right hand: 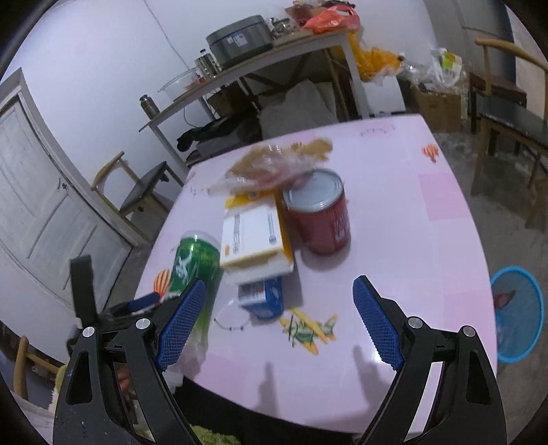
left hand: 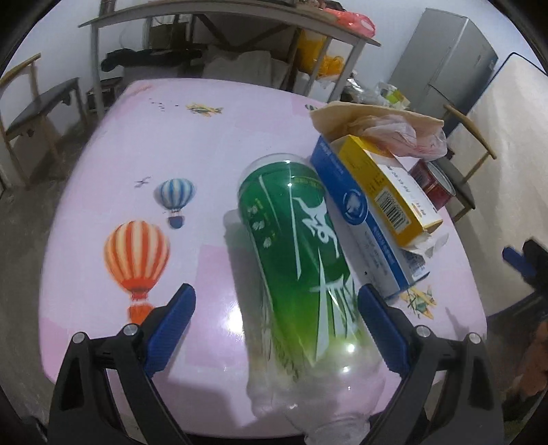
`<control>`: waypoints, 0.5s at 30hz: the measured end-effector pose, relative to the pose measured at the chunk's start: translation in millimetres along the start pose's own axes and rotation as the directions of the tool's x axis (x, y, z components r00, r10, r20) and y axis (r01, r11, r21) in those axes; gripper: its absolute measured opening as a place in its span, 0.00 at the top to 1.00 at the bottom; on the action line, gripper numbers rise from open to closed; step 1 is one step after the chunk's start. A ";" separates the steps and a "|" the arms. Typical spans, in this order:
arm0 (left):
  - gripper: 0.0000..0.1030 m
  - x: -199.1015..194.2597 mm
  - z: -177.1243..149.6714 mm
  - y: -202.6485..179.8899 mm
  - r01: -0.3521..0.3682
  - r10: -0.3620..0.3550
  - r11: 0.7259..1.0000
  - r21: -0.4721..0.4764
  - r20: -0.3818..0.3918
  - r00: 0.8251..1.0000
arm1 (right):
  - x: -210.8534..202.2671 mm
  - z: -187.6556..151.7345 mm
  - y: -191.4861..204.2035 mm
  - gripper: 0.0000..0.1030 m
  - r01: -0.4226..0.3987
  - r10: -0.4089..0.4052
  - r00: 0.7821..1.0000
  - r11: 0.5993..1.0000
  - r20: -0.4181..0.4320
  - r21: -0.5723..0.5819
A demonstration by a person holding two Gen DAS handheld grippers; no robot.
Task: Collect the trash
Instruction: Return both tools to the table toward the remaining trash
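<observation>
A clear plastic bottle with a green label (left hand: 301, 260) lies on its side on the pink table (left hand: 137, 143). My left gripper (left hand: 277, 301) is open, with the bottle's lower half between its fingers and closer to the right finger. Beside the bottle lie a blue-white box (left hand: 363, 226) with a yellow box (left hand: 387, 191) on top, a crumpled plastic bag (left hand: 397, 133) and a red tin can (left hand: 433, 185). In the right wrist view, my right gripper (right hand: 279, 308) is open and empty above the table's near edge, short of the red can (right hand: 320, 215), yellow box (right hand: 253, 236), blue box (right hand: 263, 297) and bottle (right hand: 195, 263).
A blue mesh waste basket (right hand: 519, 315) stands on the floor right of the table. Wooden chairs (right hand: 507, 113) stand around. A cluttered metal shelf table (left hand: 219, 20) is behind, a grey fridge (left hand: 445, 54) at back right, a white door (right hand: 37, 191) at left.
</observation>
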State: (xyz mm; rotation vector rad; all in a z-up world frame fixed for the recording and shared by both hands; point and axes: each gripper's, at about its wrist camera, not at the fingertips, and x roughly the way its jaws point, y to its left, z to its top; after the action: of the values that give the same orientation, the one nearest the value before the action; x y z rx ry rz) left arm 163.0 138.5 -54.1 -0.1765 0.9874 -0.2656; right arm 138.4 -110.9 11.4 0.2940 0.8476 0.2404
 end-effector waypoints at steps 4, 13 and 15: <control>0.11 8.1 4.7 -2.9 0.016 -0.016 1.000 0.022 -0.003 1.000 | -0.9 26.4 15.1 0.18 0.016 -0.013 0.999 0.997 0.040 -0.075; 0.12 18.9 16.5 11.7 0.017 -0.017 1.000 -0.008 0.009 1.000 | 16.2 73.3 48.1 0.18 0.035 -0.016 0.996 0.974 0.088 -0.222; 0.12 19.6 20.1 16.5 0.014 -0.013 1.000 -0.013 0.016 1.000 | 18.8 77.3 50.2 0.18 0.021 -0.002 0.996 0.974 0.085 -0.228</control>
State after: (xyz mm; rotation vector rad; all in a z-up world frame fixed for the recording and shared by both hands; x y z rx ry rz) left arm 192.5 148.9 -63.3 -0.1967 0.9722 -0.2699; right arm 204.8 -70.3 64.2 0.0831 0.7300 0.3099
